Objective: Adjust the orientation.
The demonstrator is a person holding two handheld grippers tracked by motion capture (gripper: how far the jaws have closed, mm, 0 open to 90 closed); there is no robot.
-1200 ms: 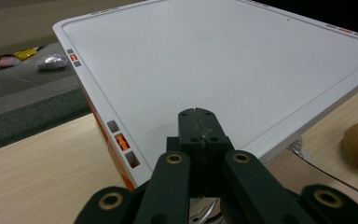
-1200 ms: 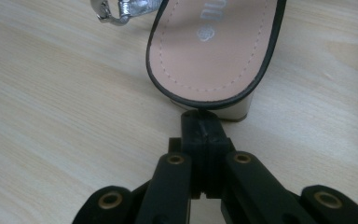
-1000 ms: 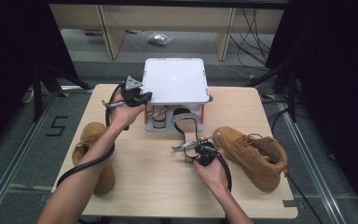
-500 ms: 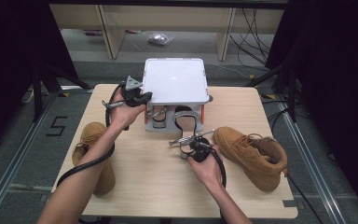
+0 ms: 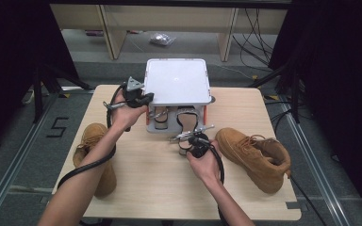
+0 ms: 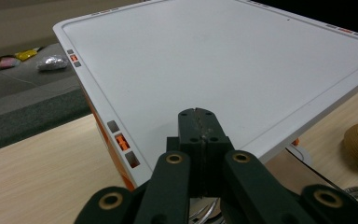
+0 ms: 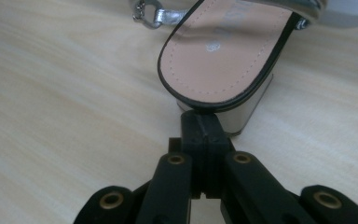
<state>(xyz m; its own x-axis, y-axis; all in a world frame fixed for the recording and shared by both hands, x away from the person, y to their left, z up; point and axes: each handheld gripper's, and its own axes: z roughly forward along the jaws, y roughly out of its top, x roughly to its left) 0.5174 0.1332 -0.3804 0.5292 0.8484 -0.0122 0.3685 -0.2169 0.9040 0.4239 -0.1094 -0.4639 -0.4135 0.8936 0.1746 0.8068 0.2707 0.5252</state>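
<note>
right tool: your right tool (image 7: 199, 122) has slid a little closer to the rack (image 5: 176, 87) than it was a second ago. Jaws fully closed, nothing seen clamped between them; tips sit against the back of the sandal's heel block.
sandal: black-edged sandal (image 7: 219, 51) with a tan insole and silver strap, on the counter (image 5: 155, 183) at the rack's front. Toe end is under the rack's white top, heel pokes out toward you. The silver strap has shifted toward the rack along with your tool.
left tool: your left tool (image 6: 198, 122) is unchanged, at the rack's front-left corner. Jaws shut and empty, tips over the white top just inside the rim; can't tell if they press on it.
meaning: reads as a push, not a pick: you're nudging the sandal in by its heel while the other hand probably steadies the rack. Sandal is partly in, not seated.
next: keep the push straight along the sole; an off-centre push on the heel block could swing it sideways.
other: second sandal (image 5: 159, 120) is under the rack's top, left of yours. One tan boot (image 5: 254, 155) lies right of the rack, another (image 5: 94, 155) left of it; both untouched.
</note>
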